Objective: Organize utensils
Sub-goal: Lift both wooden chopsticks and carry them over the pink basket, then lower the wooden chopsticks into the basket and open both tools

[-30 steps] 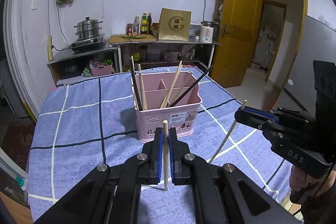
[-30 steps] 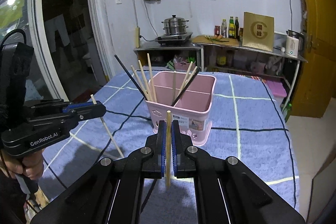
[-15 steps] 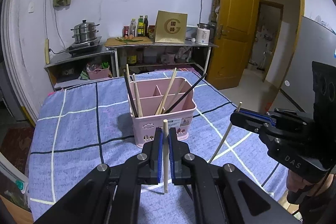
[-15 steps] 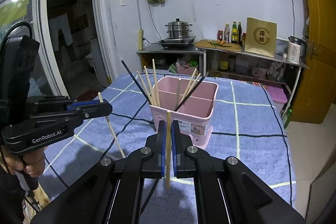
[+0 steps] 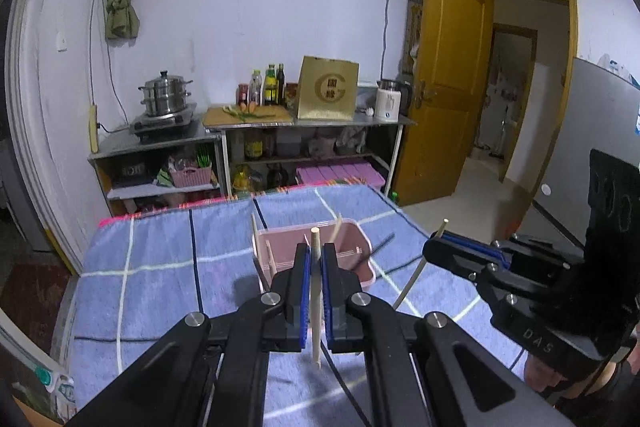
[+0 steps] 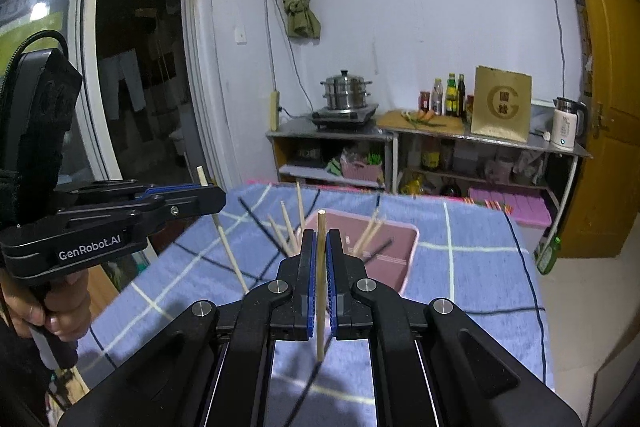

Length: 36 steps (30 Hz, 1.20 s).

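Both grippers, left point(image 5: 315, 269) and right point(image 6: 321, 259), pinch one pale wooden chopstick point(image 5: 316, 291) each; the pink plastic divided caddy point(image 5: 360, 259) already holds several.

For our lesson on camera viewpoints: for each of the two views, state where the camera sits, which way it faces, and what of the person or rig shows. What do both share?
Left wrist: on the left gripper, facing the pink caddy and kitchen shelf; the right gripper shows.
Right wrist: on the right gripper, facing the caddy; the left gripper and hand show.
Shared: caddy, blue cloth, each gripper's chopstick.
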### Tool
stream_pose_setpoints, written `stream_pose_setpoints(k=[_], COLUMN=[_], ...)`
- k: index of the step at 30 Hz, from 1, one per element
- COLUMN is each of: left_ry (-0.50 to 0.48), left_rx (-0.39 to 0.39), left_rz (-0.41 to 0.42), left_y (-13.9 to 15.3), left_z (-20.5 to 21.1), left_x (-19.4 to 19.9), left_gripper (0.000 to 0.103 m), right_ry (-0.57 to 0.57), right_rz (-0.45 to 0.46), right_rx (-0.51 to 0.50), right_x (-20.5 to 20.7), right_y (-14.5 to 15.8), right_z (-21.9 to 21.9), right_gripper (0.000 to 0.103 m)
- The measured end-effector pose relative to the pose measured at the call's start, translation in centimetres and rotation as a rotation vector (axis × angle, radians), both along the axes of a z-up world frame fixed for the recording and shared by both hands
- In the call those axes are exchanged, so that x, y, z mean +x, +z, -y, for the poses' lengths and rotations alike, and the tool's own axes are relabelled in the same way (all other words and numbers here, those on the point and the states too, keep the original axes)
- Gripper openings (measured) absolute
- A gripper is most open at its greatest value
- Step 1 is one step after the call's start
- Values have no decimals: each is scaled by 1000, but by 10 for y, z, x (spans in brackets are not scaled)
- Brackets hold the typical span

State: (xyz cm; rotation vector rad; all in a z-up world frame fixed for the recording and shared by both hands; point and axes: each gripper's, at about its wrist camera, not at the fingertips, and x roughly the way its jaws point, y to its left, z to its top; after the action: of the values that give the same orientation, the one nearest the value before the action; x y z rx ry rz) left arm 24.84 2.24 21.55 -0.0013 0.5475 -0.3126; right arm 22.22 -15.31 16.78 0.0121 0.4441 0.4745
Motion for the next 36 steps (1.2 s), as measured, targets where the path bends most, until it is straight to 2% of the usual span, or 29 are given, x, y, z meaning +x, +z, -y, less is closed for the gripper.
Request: stream_pose_setpoints(k=[9, 15, 28, 36], left_ry=[12, 22, 21, 16], left_rx=[-17, -23, -8, 34], left_rz=[75, 95, 66, 22], left_y=[36, 38, -11, -44], left_z=[-5, -5, -1, 6], left_x=[23, 47, 97, 113], left_gripper=[5, 5, 5, 5], right_ry=[4, -11, -29, -37], right_rz=[71, 95, 95, 40], right_rx=[49, 61, 82, 57], right_x=[19, 35, 70, 88], right_y=[27, 29, 0, -30], right_z=[-8, -12, -17, -20], right_gripper=[4, 4, 4, 4])
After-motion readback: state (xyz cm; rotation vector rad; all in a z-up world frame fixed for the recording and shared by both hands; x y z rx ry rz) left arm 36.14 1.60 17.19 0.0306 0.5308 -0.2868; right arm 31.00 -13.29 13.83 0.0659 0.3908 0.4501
